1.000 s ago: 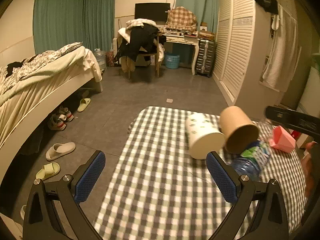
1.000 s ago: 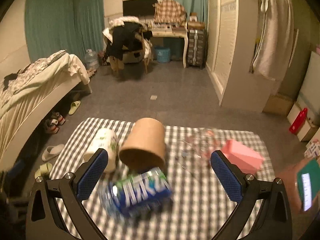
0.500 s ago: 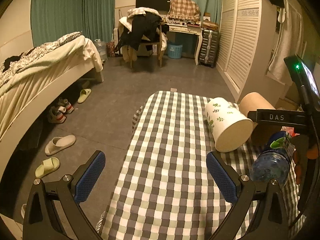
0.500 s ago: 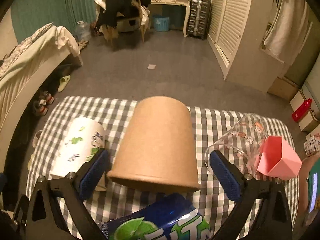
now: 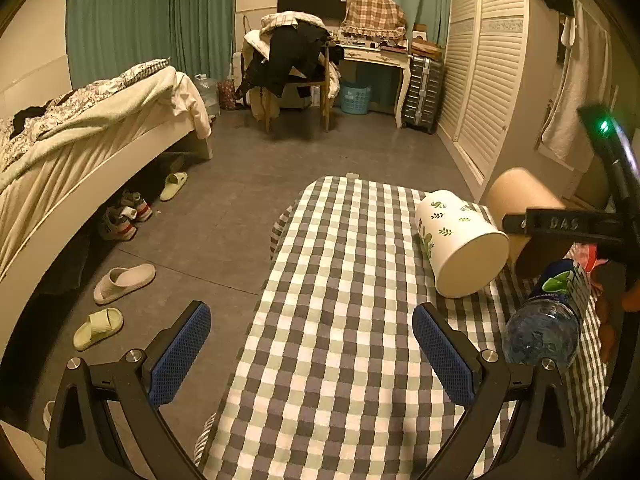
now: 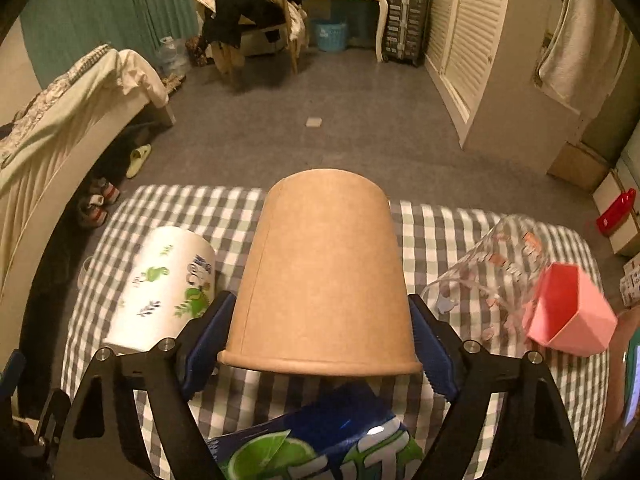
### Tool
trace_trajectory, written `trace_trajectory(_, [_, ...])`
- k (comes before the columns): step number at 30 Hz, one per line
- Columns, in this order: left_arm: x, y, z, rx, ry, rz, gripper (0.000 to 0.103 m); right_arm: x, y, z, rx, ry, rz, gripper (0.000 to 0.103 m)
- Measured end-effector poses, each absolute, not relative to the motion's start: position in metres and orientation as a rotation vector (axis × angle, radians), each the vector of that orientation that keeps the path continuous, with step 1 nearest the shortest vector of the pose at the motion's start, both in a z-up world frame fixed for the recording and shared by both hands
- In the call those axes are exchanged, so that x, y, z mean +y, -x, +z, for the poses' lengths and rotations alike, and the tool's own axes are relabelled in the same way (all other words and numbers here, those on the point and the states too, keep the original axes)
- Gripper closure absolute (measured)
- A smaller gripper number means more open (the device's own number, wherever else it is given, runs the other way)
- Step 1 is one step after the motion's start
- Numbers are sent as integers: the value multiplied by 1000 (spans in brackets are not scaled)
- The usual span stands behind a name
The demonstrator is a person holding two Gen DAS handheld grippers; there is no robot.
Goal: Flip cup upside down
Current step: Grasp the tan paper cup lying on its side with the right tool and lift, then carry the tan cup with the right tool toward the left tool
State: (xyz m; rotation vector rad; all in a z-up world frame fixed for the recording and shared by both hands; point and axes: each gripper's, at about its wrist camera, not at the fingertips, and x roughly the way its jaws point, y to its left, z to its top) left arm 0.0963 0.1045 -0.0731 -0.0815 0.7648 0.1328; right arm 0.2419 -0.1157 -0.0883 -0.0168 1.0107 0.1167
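Note:
A brown paper cup (image 6: 324,272) lies on its side on the checked tablecloth (image 6: 432,236), mouth toward the camera. My right gripper (image 6: 320,340) has closed in on it, one blue pad at each side near the rim. The cup also shows in the left wrist view (image 5: 516,196), partly behind the right gripper's body. My left gripper (image 5: 312,352) is open and empty above the tablecloth (image 5: 340,320), left of the cups.
A white leaf-print cup (image 6: 160,288) (image 5: 460,244) lies on its side left of the brown cup. A plastic bottle (image 6: 320,444) (image 5: 548,320) lies nearest the camera. A clear cup (image 6: 492,272) and a pink box (image 6: 568,312) lie at the right. The table's left edge drops to the floor.
My right gripper moved forward and closed its pads onto the brown cup's sides. My left gripper drew back and left, staying open.

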Motion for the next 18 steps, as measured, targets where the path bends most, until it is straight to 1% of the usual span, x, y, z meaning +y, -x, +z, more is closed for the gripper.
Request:
trace_trajectory(6, [99, -86, -59, 747, 73, 143, 0, -119, -221, -42, 910, 9, 141, 20])
trace_trajectory(11, [88, -73, -41, 712, 72, 128, 0, -146, -179, 4, 844, -25, 143, 20])
trace_trajectory(14, [77, -60, -34, 700, 70, 113, 0, -165, -149, 13, 846, -40, 127, 19])
trace_trajectory(18, [64, -44, -30, 697, 62, 101, 0, -185, -110, 1, 897, -29, 94, 19])
